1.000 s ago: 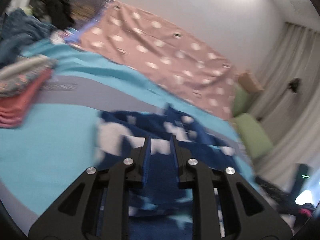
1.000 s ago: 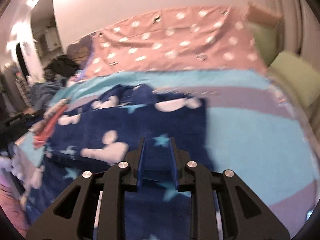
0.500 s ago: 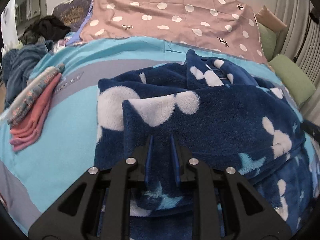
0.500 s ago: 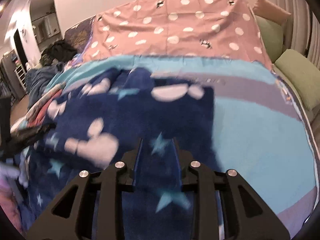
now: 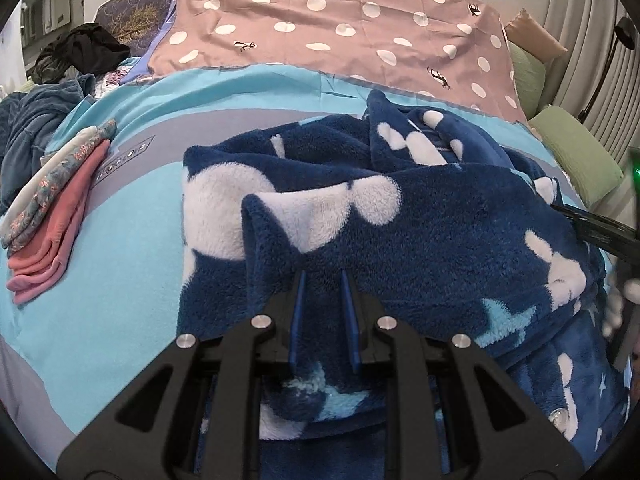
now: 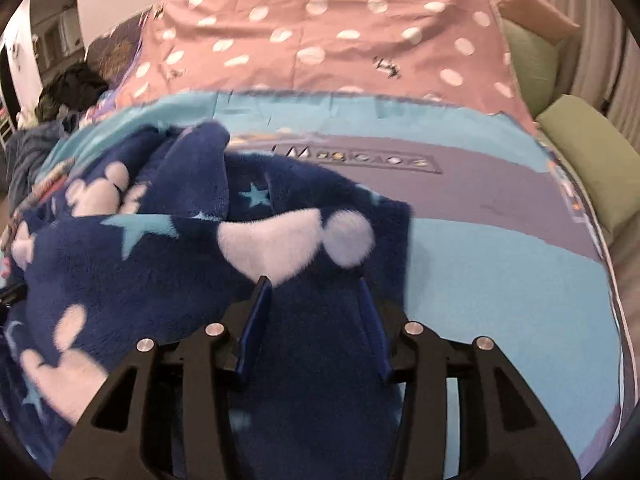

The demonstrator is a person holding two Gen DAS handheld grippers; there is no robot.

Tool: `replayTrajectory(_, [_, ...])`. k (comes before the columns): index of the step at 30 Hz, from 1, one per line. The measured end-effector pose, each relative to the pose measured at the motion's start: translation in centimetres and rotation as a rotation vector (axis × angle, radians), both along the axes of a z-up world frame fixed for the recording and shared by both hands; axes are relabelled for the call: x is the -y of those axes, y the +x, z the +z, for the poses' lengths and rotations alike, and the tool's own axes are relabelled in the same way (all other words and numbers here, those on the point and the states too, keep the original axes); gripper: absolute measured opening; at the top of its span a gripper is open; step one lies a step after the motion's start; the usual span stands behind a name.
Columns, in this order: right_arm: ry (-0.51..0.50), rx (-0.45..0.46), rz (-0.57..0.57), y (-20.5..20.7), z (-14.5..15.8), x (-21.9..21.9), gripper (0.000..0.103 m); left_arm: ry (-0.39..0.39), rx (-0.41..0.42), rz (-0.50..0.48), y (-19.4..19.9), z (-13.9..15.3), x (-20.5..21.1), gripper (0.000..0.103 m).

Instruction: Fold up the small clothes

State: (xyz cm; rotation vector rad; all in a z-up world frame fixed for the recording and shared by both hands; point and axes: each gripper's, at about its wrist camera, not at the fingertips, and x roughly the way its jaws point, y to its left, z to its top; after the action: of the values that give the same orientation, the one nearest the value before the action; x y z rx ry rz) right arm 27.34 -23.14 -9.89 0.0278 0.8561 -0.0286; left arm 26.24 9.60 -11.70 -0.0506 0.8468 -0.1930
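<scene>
On the bed: navy plush fleece garment with white and pale-blue shapes (image 5: 420, 216), folded over on the turquoise-and-grey sheet (image 5: 100, 280).
Left gripper (image 5: 322, 316): clenched on a fleece fold.
Right gripper (image 6: 316, 320): jaws just opening, fleece between them, unpressed.
Risk: thick pile may spring back, undoing the fold.
Room: pink dotted cover (image 5: 340, 20), folded stack (image 5: 52, 208), green cushions (image 6: 592, 160).

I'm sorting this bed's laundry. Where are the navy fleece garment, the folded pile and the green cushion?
navy fleece garment (image 5: 460, 240): left wrist view, on its plain navy top fold.
folded pile (image 5: 60, 208): left wrist view, on the pink piece at the side.
green cushion (image 6: 592, 164): right wrist view, on its top face.
</scene>
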Motion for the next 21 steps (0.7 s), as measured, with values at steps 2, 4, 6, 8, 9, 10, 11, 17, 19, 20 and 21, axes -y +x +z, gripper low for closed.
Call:
replayTrajectory(2, [0.023,0.048,-0.009,-2.8,1.6,0.3,0.045,-0.005,0.004,0.000,-0.1,0.2,0.0,0.019])
replayTrajectory(4, [0.056,0.109,0.026,-7.4,3.1,0.4,0.045,-0.024,0.017,-0.005,-0.3,0.6,0.0,0.025])
replayTrajectory(6, [0.035,0.135,0.062,-12.2,3.8,0.1,0.045,-0.040,0.029,-0.014,-0.5,1.0,0.1,0.032])
replayTrajectory(8, [0.007,0.149,0.081,-16.5,4.0,-0.2,0.046,-0.048,0.044,-0.023,-0.9,1.5,0.5,0.034])
replayTrajectory(9, [0.009,0.155,0.078,-18.8,3.9,-0.1,0.048,-0.049,0.059,-0.031,-1.2,2.0,0.8,0.034])
replayTrajectory(10, [0.030,0.155,0.062,-20.6,3.7,0.3,0.053,-0.058,0.077,-0.040,-1.5,2.5,1.1,0.036])
replayTrajectory(11, [0.075,0.147,0.034,-22.3,3.5,0.9,0.066,-0.074,0.091,-0.050,-1.8,3.1,1.3,0.037])
replayTrajectory(17, [0.290,0.095,-0.149,-29.5,2.1,4.9,0.071,-0.164,0.132,-0.153,-6.3,6.3,2.3,0.055])
replayTrajectory(19, [0.286,0.094,-0.144,-30.4,2.3,4.8,0.071,-0.142,0.136,-0.164,-9.0,6.6,1.7,0.056])
replayTrajectory(20, [0.292,0.098,-0.127,-30.8,2.5,4.5,0.071,-0.140,0.133,-0.172,-10.3,6.5,1.2,0.056])
replayTrajectory(21, [0.303,0.107,-0.093,-31.2,2.9,3.9,0.071,-0.142,0.126,-0.188,-12.1,6.3,0.6,0.056])
